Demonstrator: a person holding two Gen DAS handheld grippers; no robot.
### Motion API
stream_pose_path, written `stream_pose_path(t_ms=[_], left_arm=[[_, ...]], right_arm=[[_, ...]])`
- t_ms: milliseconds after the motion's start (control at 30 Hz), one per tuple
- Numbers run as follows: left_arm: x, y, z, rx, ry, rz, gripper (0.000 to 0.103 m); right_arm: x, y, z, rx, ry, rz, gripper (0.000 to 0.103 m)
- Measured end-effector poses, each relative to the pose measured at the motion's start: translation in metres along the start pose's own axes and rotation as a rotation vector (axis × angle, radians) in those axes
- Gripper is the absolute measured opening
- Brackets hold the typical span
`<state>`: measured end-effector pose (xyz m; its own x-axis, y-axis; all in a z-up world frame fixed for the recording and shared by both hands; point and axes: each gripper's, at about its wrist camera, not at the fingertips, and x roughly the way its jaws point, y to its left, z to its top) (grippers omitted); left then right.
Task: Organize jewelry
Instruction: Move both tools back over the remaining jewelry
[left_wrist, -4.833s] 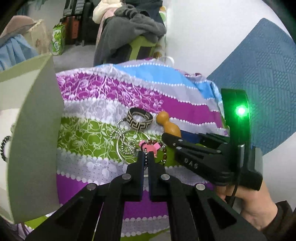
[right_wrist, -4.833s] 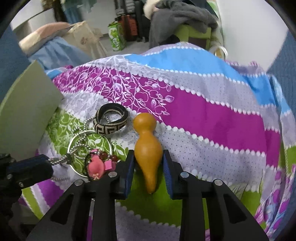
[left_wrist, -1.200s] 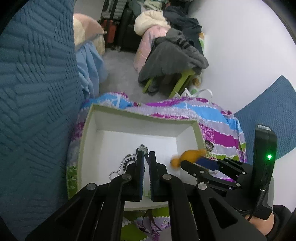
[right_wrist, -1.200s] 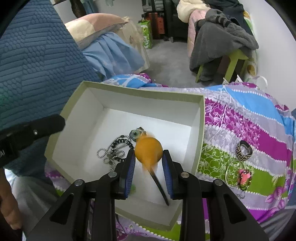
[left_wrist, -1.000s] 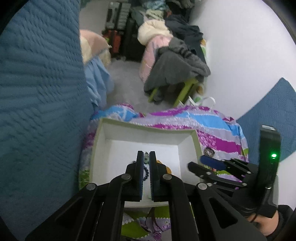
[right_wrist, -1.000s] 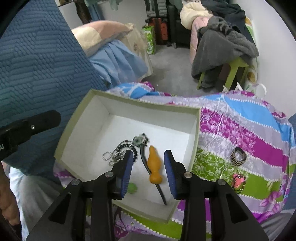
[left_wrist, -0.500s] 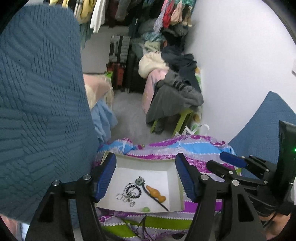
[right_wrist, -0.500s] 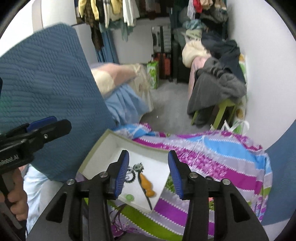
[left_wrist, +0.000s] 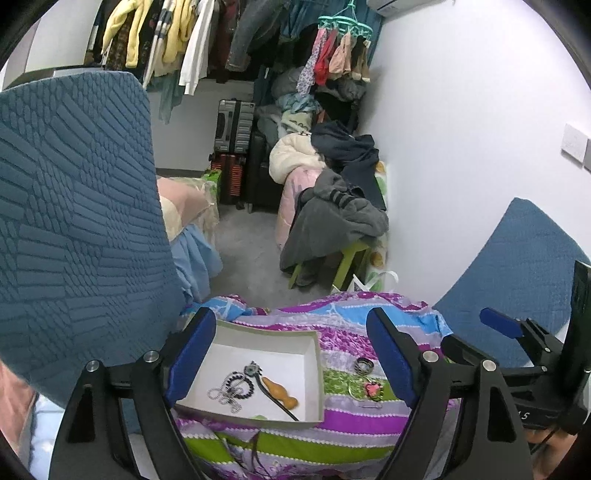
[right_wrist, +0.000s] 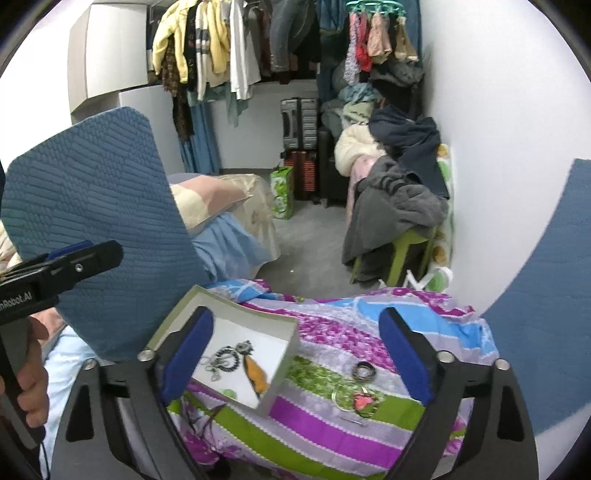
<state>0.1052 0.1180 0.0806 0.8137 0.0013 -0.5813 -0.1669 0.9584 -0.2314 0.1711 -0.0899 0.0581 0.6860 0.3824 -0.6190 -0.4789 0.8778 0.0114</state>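
Bedspread (left_wrist: 354, 417): striped purple, green, blue and grey floral cloth across the lower middle of both views; it carries the box and the loose pieces.
Box (left_wrist: 318, 354): shallow white tray with pale green walls, on the cloth at about 7 o'clock of the left wrist view.
Left view only: the whole box floor, with all four walls in sight, and the right gripper's body at 4 o'clock.
Right view only: the box (right_wrist: 286, 363) seen from its right side, its near wall cutting off part of the floor; the left gripper's arm and the hand holding it at 9 o'clock.
Left gripper (left_wrist: 291, 365): blue-padded fingers (left_wrist: 192, 354) spread wide, having just been opening, nothing pinched; the box lies far beyond, framed between them.
Right gripper (right_wrist: 295, 363): fingers (right_wrist: 404, 360) also spread wide, just opened further, empty; box toward the left finger, loose pieces toward the right one.
Orange gourd pendant (left_wrist: 282, 393): on the box floor, at 4 o'clock of the beads, touching a dark stick.
Bead and chain tangle (left_wrist: 231, 389): on the box floor, left of the pendant.
Patterned ring (left_wrist: 364, 366): on the cloth, outside the box at 3 o'clock of it.
Pink charm (left_wrist: 371, 388): on a wire hoop, just at 6 o'clock of the ring.
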Motion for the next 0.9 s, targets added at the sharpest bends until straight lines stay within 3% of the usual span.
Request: stream_pose_path(t_ms=[100, 200, 533, 900], left_arm=[[0.003, -0.01, -0.007, 0.004, 0.035, -0.006, 0.085], [0.007, -0.021, -0.016, 0.022, 0.06, -0.003, 0.102], [0.017, -0.06, -0.052, 0.062, 0.046, -0.018, 0.102], [0.061, -0.079, -0.105, 0.068, 0.047, -0.079, 0.102]], right_arm=[[-0.007, -0.012, -0.008, 0.011, -0.007, -0.013, 0.095], [-0.014, -0.022, -0.019, 0.016, -0.012, -0.025, 0.095], [-0.022, -0.049, -0.056, 0.019, -0.009, -0.04, 0.095], [0.001, -0.088, -0.115, 0.057, 0.016, -0.066, 0.095]])
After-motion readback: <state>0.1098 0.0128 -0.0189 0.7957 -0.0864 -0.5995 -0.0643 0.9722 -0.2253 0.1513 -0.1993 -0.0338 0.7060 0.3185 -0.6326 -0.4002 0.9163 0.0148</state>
